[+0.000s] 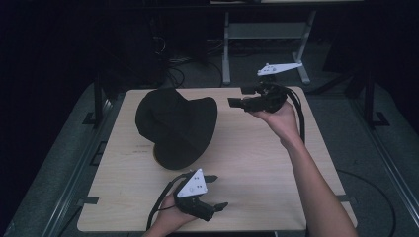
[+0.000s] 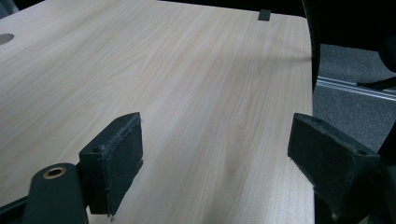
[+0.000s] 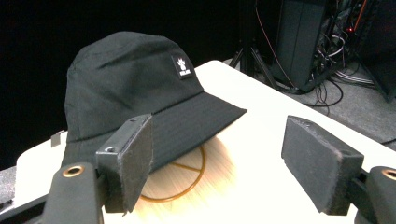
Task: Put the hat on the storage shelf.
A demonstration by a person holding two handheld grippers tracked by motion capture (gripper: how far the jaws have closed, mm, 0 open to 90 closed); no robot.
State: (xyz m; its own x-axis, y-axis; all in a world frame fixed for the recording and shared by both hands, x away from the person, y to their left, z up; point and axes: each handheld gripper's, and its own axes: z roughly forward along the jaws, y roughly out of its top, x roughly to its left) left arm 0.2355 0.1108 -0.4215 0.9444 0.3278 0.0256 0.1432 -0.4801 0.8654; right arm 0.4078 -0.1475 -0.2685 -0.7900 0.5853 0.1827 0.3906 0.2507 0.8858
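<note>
A black bucket hat (image 1: 175, 126) is seen resting on the far left part of a pale wooden worktop (image 1: 257, 163), its brim spread toward the middle. In the right gripper view, the hat (image 3: 135, 93) is shown close up, with a small black-and-white label (image 3: 182, 67) sewn on the crown and a thin brass-coloured ring stand (image 3: 180, 179) visible beneath the raised brim.

The right gripper (image 1: 247, 102) is held above the far right part of the worktop by the right hand (image 1: 281, 118), pointed toward the hat but apart from it. Its fingers (image 3: 322, 163) are spread wide, with nothing between them. A grey three-cornered plate (image 1: 277, 68) is carried on top of it.

The left gripper (image 1: 212, 192) is held by the left hand (image 1: 168, 217) near the front edge of the worktop, just in front of the hat and not touching it. Its fingers (image 2: 116, 154) are also spread wide, and bare wood grain is seen between them in the left gripper view. A grey plate (image 1: 193, 183) sits on top.

Beyond the worktop, a dark room with cables (image 3: 327, 79) on a grey floor is made out.
</note>
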